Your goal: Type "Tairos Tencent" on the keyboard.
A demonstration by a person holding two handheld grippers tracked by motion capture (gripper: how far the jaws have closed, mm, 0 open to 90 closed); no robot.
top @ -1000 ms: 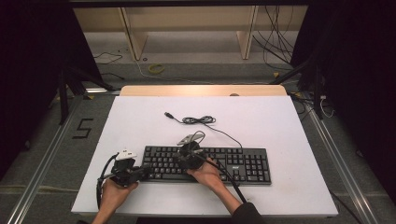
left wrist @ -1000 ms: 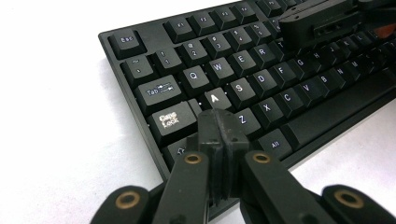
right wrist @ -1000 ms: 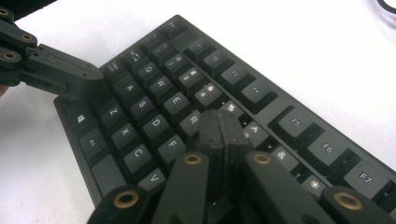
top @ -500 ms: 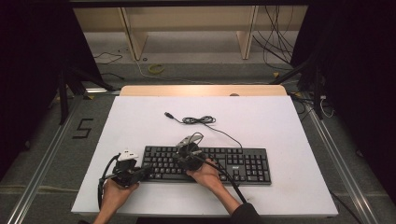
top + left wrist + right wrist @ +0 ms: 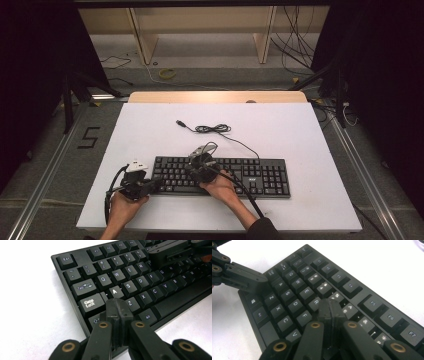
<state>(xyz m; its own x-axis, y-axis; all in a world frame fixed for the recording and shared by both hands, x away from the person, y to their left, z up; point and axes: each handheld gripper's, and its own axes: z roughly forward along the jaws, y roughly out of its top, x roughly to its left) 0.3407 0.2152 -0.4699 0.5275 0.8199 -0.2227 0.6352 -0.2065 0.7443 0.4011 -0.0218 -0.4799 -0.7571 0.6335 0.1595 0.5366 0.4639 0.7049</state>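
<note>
A black keyboard point(image 5: 250, 176) lies on the white table point(image 5: 280, 130), its cable point(image 5: 215, 129) coiled behind it. My left gripper point(image 5: 156, 184) is at the keyboard's left end, shut with nothing in it. In the left gripper view its tip point(image 5: 117, 308) hovers over the keys around A point(image 5: 114, 291) and the left Shift. My right gripper point(image 5: 196, 169) is shut and empty too. It sits over the keyboard's left-middle, the tip point(image 5: 330, 308) above the keys near R point(image 5: 316, 302) and T. The other gripper point(image 5: 239, 277) shows at the upper left of the right gripper view.
The cable's USB plug point(image 5: 181, 123) lies loose on the table behind the keyboard. A wooden strip point(image 5: 215, 96) runs along the table's far edge. On the floor beyond are shelving legs, cables and a yellow ring point(image 5: 167, 73).
Both grippers have stayed over the keyboard's left half, with only slight shifts.
</note>
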